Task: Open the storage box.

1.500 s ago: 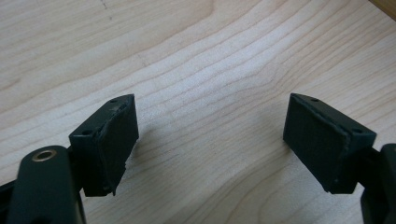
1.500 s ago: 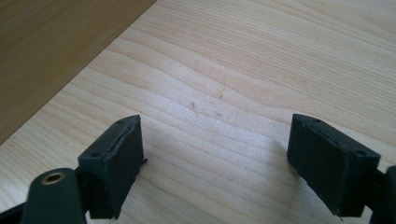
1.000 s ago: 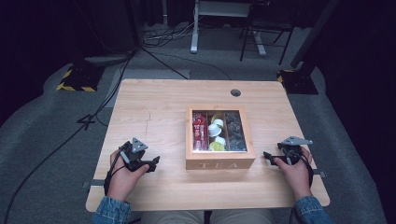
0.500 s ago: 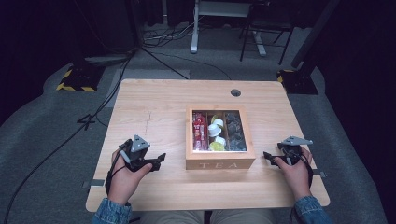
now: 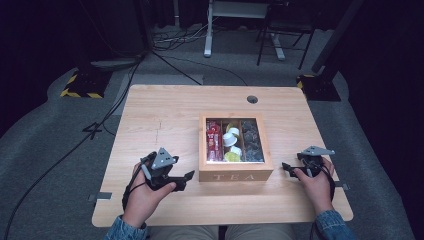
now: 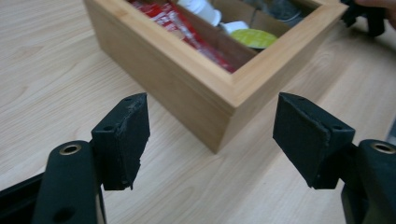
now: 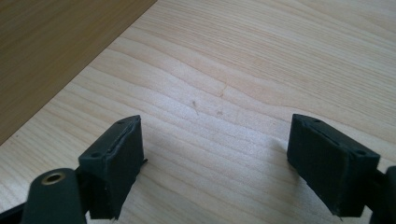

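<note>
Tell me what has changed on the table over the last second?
The left gripper has lifted and swung in toward the near left corner of the wooden tea box; its jaws have just been closing a little, yet they are open with nothing between them. Nothing was taken hold of or let go. The right gripper, also open, the box and the sachets and pods inside it stayed where they were.

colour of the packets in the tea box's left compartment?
Red, with white print: the flat packets in the wooden tea box. Clearest in the left gripper view.
</note>
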Demonstrator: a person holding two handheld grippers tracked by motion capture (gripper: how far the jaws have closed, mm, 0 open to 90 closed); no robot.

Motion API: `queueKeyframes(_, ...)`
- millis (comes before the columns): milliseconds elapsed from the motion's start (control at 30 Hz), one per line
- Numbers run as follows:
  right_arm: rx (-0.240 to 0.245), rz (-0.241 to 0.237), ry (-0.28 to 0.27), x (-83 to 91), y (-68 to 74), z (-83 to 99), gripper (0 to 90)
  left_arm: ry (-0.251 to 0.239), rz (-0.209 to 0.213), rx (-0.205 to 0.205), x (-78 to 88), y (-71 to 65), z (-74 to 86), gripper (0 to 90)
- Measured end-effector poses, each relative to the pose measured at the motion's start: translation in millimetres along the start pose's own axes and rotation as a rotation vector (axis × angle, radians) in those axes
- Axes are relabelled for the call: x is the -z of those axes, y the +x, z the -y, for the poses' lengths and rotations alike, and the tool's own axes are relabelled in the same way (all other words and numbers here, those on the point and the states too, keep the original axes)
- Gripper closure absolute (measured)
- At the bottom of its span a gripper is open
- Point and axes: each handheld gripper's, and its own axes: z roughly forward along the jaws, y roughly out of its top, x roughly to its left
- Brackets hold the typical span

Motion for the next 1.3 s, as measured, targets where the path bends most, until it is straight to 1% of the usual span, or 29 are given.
queueKeyframes(33, 0.0, 0.0, 0.0, 0.0, 0.0, 0.0, 18.5, 0.002, 0.01, 0.001, -0.8, -1.9, -0.4, 27.5)
queueKeyframes(133, 0.0, 0.0, 0.0, 0.0, 0.0, 0.0, 18.5, 0.007, 0.029, -0.015, -6.6, -6.6, -0.4, 27.7)
queueKeyframes(233, 0.0, 0.0, 0.0, 0.0, 0.0, 0.0, 18.5, 0.016, 0.019, -0.025, -15.2, -8.8, 2.4, 28.3)
queueKeyframes(300, 0.0, 0.0, 0.0, 0.0, 0.0, 0.0, 18.5, 0.023, 0.021, -0.027, -21.2, -9.1, 4.8, 29.7)
queueKeyframes(367, 0.0, 0.0, 0.0, 0.0, 0.0, 0.0, 18.5, 0.025, 0.023, -0.031, -27.8, -9.6, 8.1, 35.0)
queueKeyframes(400, 0.0, 0.0, 0.0, 0.0, 0.0, 0.0, 18.5, 0.014, 0.017, -0.031, -29.6, -9.4, 8.9, 39.4)
queueKeyframes(433, 0.001, 0.0, 0.001, 0.0, 0.0, 0.0, 18.5, -0.008, 0.003, -0.032, -32.2, -9.1, 10.5, 49.4)
queueKeyframes(467, 0.001, 0.0, 0.001, 0.0, 0.0, 0.0, 18.5, -0.007, -0.018, -0.042, -35.2, -8.9, 12.2, 49.4)
queueKeyframes(500, 0.0, 0.0, 0.001, 0.0, 0.1, 0.0, 18.6, 0.014, -0.008, -0.047, -40.2, -9.8, 15.3, 55.8)
queueKeyframes(533, 0.0, 0.0, 0.001, 0.0, 0.1, 0.0, 18.6, 0.014, -0.008, -0.047, -40.2, -9.8, 15.3, 57.6)
queueKeyframes(600, 0.001, 0.0, 0.001, 0.1, 0.1, 0.0, 18.6, 0.014, 0.02, -0.032, -43.1, -11.0, 17.0, 59.0)
queueKeyframes(700, 0.001, 0.0, 0.001, 0.1, 0.1, 0.0, 18.6, 0.032, 0.008, -0.048, -45.9, -11.5, 18.3, 61.5)
queueKeyframes(833, 0.0, 0.0, 0.001, 0.1, 0.1, 0.0, 18.6, 0.043, 0.004, -0.058, -50.1, -12.9, 20.8, 66.6)
queueKeyframes(867, 0.001, 0.0, 0.001, 0.1, 0.1, 0.0, 18.6, 0.048, -0.007, -0.064, -50.9, -13.6, 21.1, 67.5)
queueKeyframes(1000, 0.0, 0.0, 0.001, 0.1, 0.1, 0.0, 18.6, 0.056, -0.023, -0.074, -50.1, -13.5, 21.1, 75.5)
queueKeyframes(1067, 0.0, 0.0, 0.001, 0.1, 0.0, 0.0, 18.6, 0.057, -0.015, -0.066, -50.0, -13.3, 21.2, 77.1)
queueKeyframes(1200, 0.0, 0.0, 0.001, 0.0, 0.0, 0.0, 18.6, 0.061, -0.021, -0.07, -49.4, -13.5, 20.8, 79.1)
queueKeyframes(1300, -0.003, -0.002, -0.002, 0.1, -0.9, -0.1, 19.0, 0.063, -0.025, -0.081, -48.5, -13.8, 19.6, 79.6)
